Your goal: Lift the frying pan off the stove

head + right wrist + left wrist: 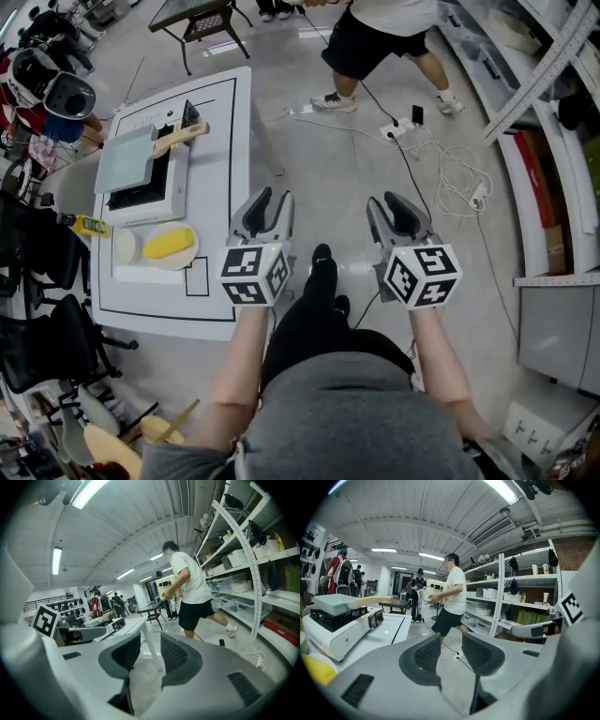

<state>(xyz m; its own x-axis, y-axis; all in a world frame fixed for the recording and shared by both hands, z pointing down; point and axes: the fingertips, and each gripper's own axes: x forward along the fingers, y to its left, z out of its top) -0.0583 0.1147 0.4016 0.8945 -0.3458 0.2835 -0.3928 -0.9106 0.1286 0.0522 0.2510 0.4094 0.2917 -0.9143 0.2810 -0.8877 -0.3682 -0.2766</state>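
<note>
The frying pan (pixel 127 157), pale green and square with a wooden handle (pixel 180 138), sits on the white stove (pixel 155 192) on the white table (pixel 225 131) at the upper left. Both grippers hang over the floor to the right of the table, well apart from the pan. My left gripper (pixel 270 204) is open with nothing between its jaws, and so is my right gripper (pixel 398 204). In the left gripper view the pan (pixel 333 603) and the stove (pixel 337 632) lie far left of the open left gripper (pixel 451 652). The right gripper (pixel 150 654) shows open too.
A plate (pixel 178 258) with a yellow item and a white disc (pixel 125 246) lie on the table in front of the stove. A person (pixel 380 37) walks ahead. A power strip and cables (pixel 412 127) lie on the floor. Shelves (pixel 553 141) stand right, chairs (pixel 42 253) left.
</note>
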